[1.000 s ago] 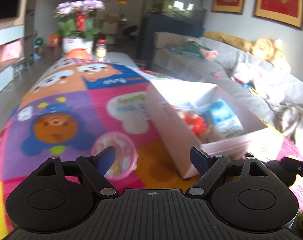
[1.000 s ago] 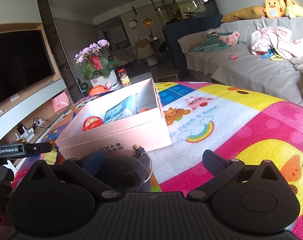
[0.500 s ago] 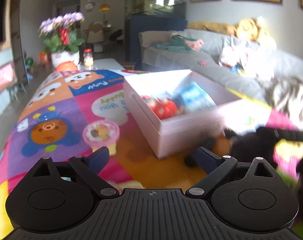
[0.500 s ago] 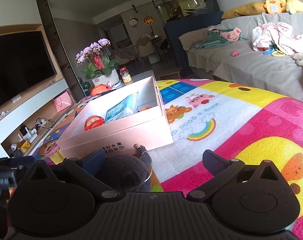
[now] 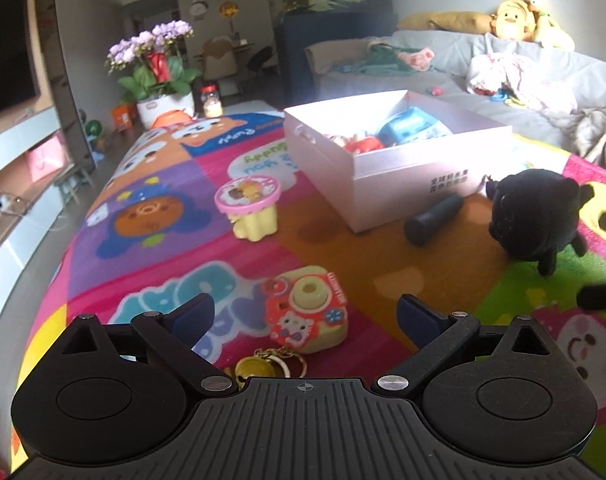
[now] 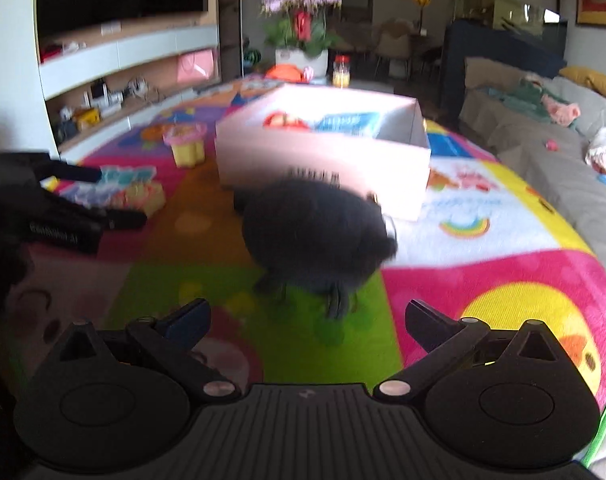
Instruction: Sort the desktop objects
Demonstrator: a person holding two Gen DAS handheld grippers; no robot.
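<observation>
Both tools have drawn back from the pink rectangular cardboard box (image 5: 399, 168) over the last second. The left tool (image 5: 305, 312), which one second ago looked closely at the box wall and the pink-lidded yellow toy cup (image 5: 250, 210), now views a wider part of the desk (image 5: 151, 184). The red-and-yellow plastic toy camera (image 5: 307, 312) has come into view and lies between its fingers, which stand wide apart and hold nothing. A gold keyring (image 5: 271, 366) lies just beside the camera on the near side.

The right tool (image 6: 307, 320) has also pulled back. The black round plush toy (image 6: 315, 236), formerly just beside its left finger, now stands apart, ahead of the fully spread, empty fingers. The right view is blurred.

In the left view a dark cylinder (image 5: 433, 220) lies just beside the box's front wall. The box already holds a blue packet (image 5: 413, 126) and a red toy (image 5: 361, 145).

Assessment: sorting is partly complete. Five items remain on the desk. The left tool is aligned for the camera; the right tool is aligned for the plush.
</observation>
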